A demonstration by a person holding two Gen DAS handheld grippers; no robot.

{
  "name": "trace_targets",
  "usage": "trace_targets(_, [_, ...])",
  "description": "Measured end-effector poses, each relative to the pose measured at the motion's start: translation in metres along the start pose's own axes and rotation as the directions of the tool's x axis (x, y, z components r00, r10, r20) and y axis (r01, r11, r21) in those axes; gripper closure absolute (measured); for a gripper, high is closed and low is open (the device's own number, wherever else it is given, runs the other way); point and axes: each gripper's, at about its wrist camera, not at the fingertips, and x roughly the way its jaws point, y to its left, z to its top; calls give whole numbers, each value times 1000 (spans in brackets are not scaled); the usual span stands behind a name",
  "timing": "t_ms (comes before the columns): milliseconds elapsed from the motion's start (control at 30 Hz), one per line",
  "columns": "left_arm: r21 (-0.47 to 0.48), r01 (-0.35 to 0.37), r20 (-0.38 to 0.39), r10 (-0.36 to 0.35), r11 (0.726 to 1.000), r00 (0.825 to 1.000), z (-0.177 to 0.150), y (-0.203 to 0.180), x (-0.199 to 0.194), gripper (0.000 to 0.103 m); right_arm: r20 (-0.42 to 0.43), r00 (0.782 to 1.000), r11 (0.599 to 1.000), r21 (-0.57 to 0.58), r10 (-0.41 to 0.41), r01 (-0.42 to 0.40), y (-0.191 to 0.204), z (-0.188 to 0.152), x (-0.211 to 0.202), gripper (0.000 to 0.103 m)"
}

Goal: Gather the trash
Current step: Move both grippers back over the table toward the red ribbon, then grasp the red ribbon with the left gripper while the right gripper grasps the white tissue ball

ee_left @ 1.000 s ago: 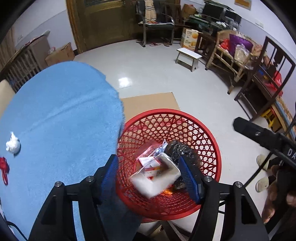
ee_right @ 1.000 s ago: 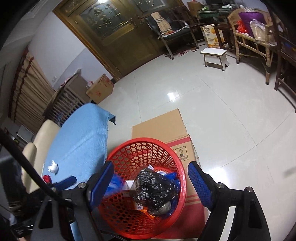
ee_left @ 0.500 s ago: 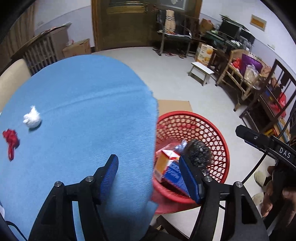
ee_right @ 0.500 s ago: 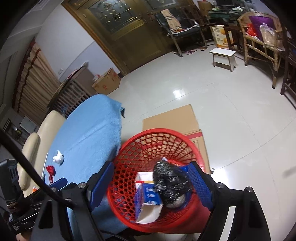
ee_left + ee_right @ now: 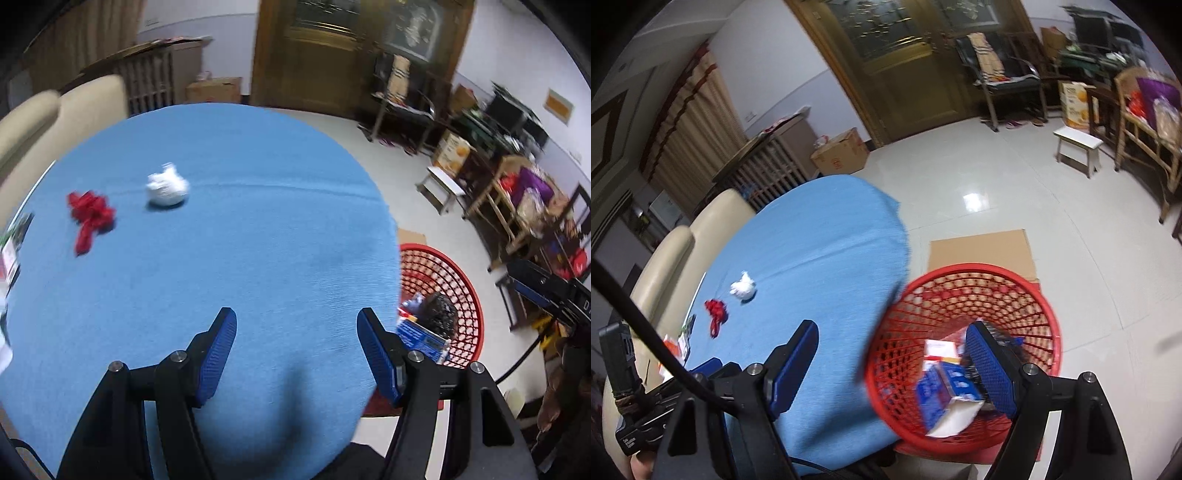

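Blue cloth covers the round worktop (image 5: 258, 221), and the left gripper (image 5: 295, 347) hangs above its near part with both blue-padded jaws spread and nothing between them. Ahead of that gripper and off to its left, a crumpled white paper ball (image 5: 167, 186) lies on the cloth. Just left of the ball, close but apart from it, sits a scrap of red wrapper (image 5: 88, 218). At the far left edge of the worktop some small packets (image 5: 13, 240) show only in part, too blurred to make out.

To the right of the left gripper, past the rim of the worktop and lower down, stands the red mesh basket (image 5: 469, 295) on the floor. Inside it are a black plastic bag (image 5: 439, 314) and a blue carton (image 5: 421, 338).

Seen from the right wrist, the right gripper (image 5: 890, 350) also stands open and empty, its left jaw over the edge of the blue cloth and its right jaw over the basket's mouth. The basket rests on a flattened sheet of cardboard (image 5: 982, 247) that reaches out beyond the gripper. Blue and white cartons (image 5: 945, 391) lie in the basket just left of the right jaw, with a white and orange box (image 5: 940, 350) beside them. The paper ball and red wrapper lie well ahead and to the left of this gripper. A black cable (image 5: 635, 325) crosses the lower left of that view.
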Motion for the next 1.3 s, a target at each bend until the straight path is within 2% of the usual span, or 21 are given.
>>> trace_targets(367, [-185, -53, 64, 66, 981, 996, -17, 81, -30, 34, -9, 999, 989, -140, 53, -53, 74, -5, -4, 18])
trace_targets(700, [-336, -120, 69, 151, 934, 986, -37, 140, -44, 34, -58, 995, 972, -214, 86, -97, 115, -23, 10, 18])
trace_targets(833, [-365, -164, 53, 196, 917, 979, -43, 159, -43, 34, -108, 989, 962, -240, 105, -128, 128, -33, 28, 18])
trace_targets(967, [-390, -183, 27, 210, 902, 977, -42, 172, -34, 34, -168, 979, 955, -252, 114, -155, 137, -40, 51, 18])
trace_targets(1300, [-415, -228, -10, 246, 881, 969, -13, 187, -11, 34, -249, 960, 944, -265, 130, -197, 152, -50, 89, 18])
